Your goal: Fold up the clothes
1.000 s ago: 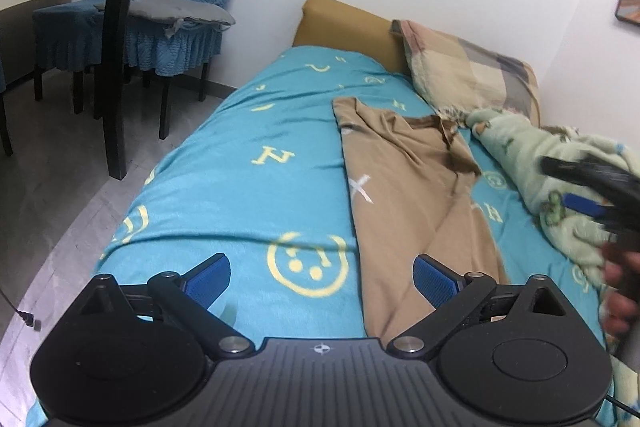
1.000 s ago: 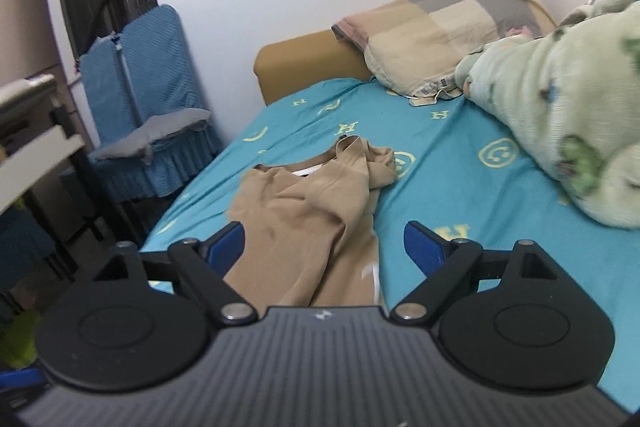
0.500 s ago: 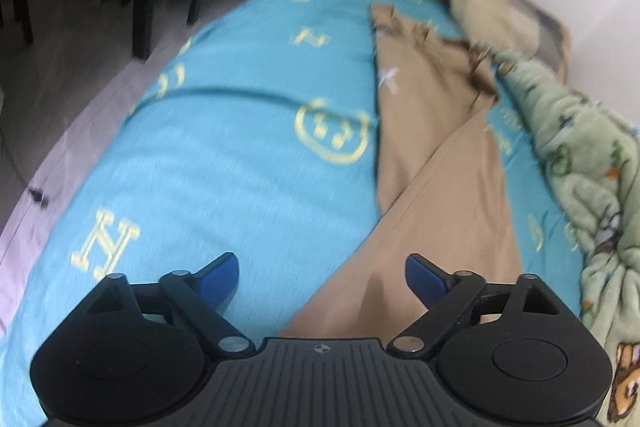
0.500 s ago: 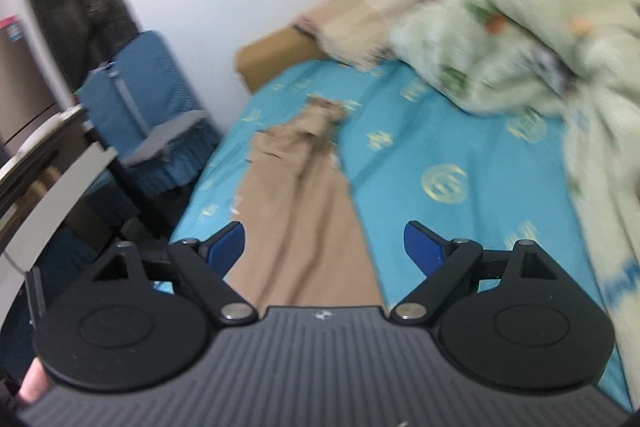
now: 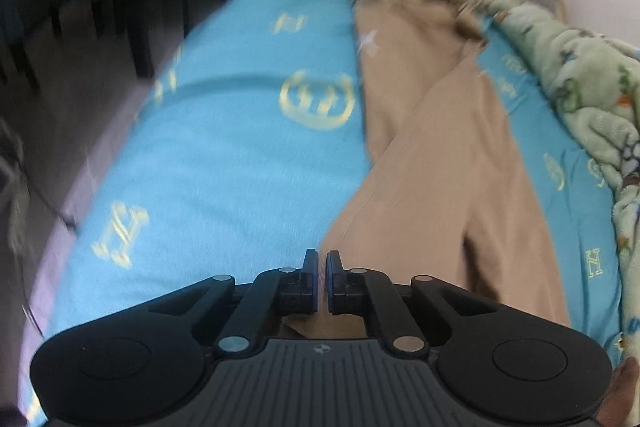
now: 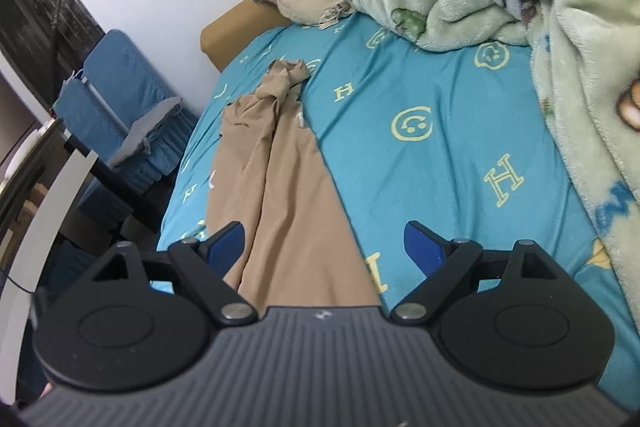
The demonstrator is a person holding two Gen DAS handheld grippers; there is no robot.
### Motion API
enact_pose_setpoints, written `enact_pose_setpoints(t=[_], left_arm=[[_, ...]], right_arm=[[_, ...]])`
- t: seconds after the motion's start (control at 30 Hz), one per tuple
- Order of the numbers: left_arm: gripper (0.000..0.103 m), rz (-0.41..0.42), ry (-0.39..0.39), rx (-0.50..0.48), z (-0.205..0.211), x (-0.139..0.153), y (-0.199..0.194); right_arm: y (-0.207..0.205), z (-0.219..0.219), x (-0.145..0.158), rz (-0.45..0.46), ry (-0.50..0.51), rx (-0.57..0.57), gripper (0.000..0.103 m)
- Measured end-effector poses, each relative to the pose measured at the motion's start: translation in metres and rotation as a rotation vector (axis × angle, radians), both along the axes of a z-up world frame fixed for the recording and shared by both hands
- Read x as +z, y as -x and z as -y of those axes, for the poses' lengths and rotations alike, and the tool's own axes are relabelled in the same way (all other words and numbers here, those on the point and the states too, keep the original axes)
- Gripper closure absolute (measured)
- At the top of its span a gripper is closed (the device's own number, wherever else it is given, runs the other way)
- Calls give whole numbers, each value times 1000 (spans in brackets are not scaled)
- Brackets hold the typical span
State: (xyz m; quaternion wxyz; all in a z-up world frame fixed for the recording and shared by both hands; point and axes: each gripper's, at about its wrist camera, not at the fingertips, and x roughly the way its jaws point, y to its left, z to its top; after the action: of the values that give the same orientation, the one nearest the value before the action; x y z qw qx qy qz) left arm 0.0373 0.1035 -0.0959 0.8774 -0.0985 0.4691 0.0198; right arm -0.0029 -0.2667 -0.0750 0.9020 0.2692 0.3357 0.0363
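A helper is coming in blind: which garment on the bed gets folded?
Find the turquoise bedsheet with yellow symbols. Lengthwise along it lies the plain tan garment, left of the fluffy green cartoon blanket; it alone is unpatterned.

The black two-finger left gripper with blue pads [image 5: 322,277] has its fingers drawn together, only a thin slit between the pads, nipping the near edge of the tan garment [image 5: 436,155]. A bit of the person's hand [image 5: 622,393] shows at the lower right of its body. The matching black right gripper [image 6: 324,247] has its fingers spread wide, holding nothing, low over the cloth.
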Motion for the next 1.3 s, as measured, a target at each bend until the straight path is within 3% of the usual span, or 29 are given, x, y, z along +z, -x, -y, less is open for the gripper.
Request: enact_pose_setpoints(t=[0.2,0.33,0.43,0.53,0.7,0.77,0.83,0.93,1.1,1.3], left_arm=[[101,227,-61,-136,53,58,43],[101,284,-32,-276,106,74,64],[101,260,41,-321,138,68,63],[101,196,50,-362,162,44,56],[98,98,98,-381,154,18,46],[85,59,117,-388,150,8,42],[59,20,137,-395,146,-2,38],[42,25,223,-333,122,3,36],[28,-23,303,-217,94,-12,24],[29,-82,398,-77,61,-30,10]], right_arm=[[5,17,0,21,-75,-53,15],[4,30,0,33,-131,-65,15],[4,37,0,36,-145,-76,15],[3,42,-3,20,-150,-87,15],[1,45,-10,-6,-176,-78,15],[0,44,-12,-18,-187,-71,15],[-1,43,-15,-29,-199,-63,15],[-3,42,-21,-52,-227,-57,15],[-10,43,-39,-130,-300,-66,15],[-26,33,-67,-266,-331,-60,26]])
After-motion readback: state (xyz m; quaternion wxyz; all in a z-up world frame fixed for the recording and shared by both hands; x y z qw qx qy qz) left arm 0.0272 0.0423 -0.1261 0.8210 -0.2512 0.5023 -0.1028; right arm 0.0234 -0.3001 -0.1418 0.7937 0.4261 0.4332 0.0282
